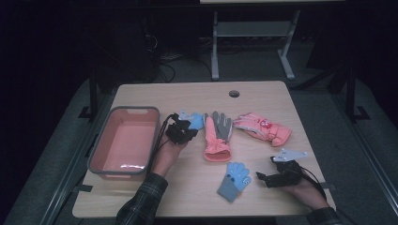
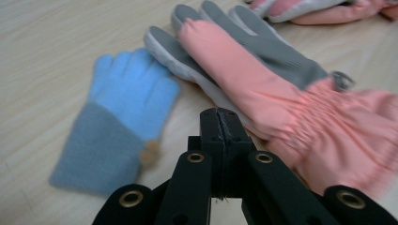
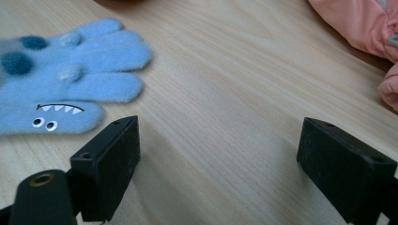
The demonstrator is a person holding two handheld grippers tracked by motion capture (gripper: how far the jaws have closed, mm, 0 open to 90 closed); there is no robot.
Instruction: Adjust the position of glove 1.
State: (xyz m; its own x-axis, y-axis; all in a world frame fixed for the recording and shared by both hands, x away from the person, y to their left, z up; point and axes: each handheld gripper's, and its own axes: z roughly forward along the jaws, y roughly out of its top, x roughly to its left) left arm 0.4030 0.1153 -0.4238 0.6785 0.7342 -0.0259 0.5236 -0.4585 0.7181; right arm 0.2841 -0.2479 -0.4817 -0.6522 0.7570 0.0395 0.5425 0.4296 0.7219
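My left gripper [image 1: 184,127] [image 2: 219,116] is shut with its two jaws pressed flat together and nothing between them. Just ahead of its tips lies a small blue knit glove with a grey cuff [image 1: 194,120] [image 2: 119,105], and beside that a pink glove with a grey palm [image 1: 217,136] [image 2: 263,77]. A second pink glove [image 1: 263,127] [image 2: 319,9] lies farther right. My right gripper [image 1: 262,177] [image 3: 218,154] is open and low over bare wood. A second blue glove with a monster face [image 1: 234,180] [image 3: 61,79] lies to its left, outside its jaws.
A pink bin with a grey rim [image 1: 133,109] stands empty at the table's left side, next to my left hand. A round cable hole [image 1: 233,93] sits near the far edge. Dark floor and a desk frame [image 1: 253,42] lie beyond the table.
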